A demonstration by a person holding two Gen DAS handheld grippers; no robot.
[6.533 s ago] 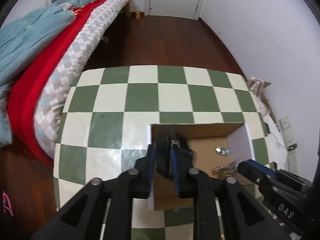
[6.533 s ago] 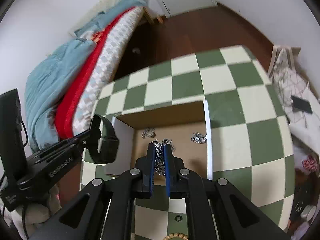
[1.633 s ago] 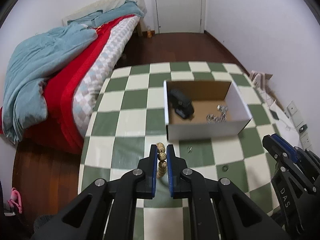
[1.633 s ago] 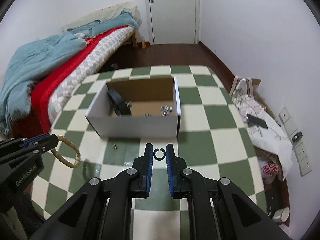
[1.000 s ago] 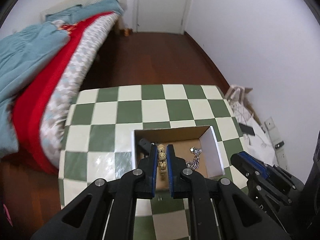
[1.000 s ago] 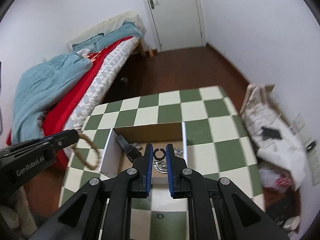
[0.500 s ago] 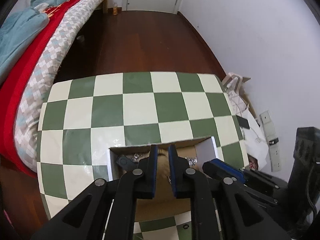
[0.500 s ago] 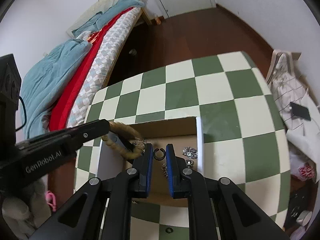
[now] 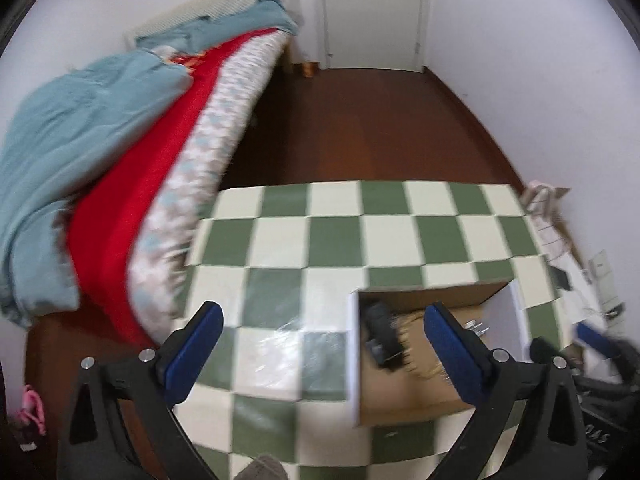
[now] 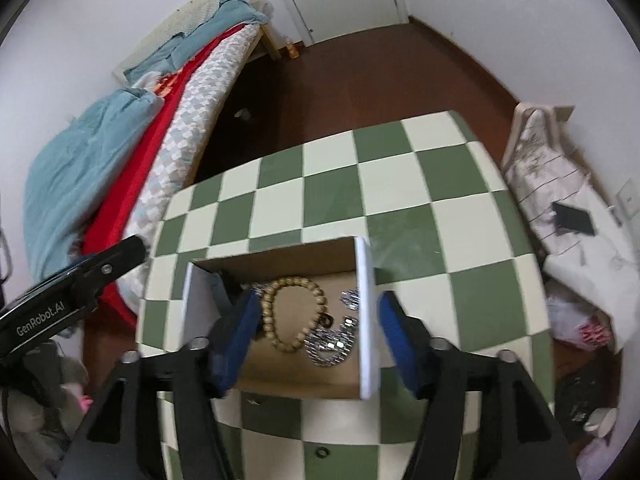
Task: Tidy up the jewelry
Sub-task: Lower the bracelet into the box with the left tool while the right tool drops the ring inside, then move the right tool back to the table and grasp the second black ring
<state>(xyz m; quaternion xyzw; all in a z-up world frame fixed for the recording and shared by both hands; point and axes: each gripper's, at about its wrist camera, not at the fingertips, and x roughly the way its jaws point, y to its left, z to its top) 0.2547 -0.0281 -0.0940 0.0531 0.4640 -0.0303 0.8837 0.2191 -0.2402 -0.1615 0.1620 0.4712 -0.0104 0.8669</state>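
Both tongs (image 9: 320,332) (image 10: 318,312) wide, empty.

From the left wrist the cardboard box (image 9: 420,396) is motion-smeared, its contents only a dark lump and tan streak; the right gripper (image 9: 592,344) is a blur at the frame edge; from the right wrist a box wall hides part of the silver jewelry (image 10: 332,340)

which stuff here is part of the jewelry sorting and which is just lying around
Job:
cardboard box
bead bracelet
silver chains
small black ring on the table

Lying about:
bed
blue blanket
white bag
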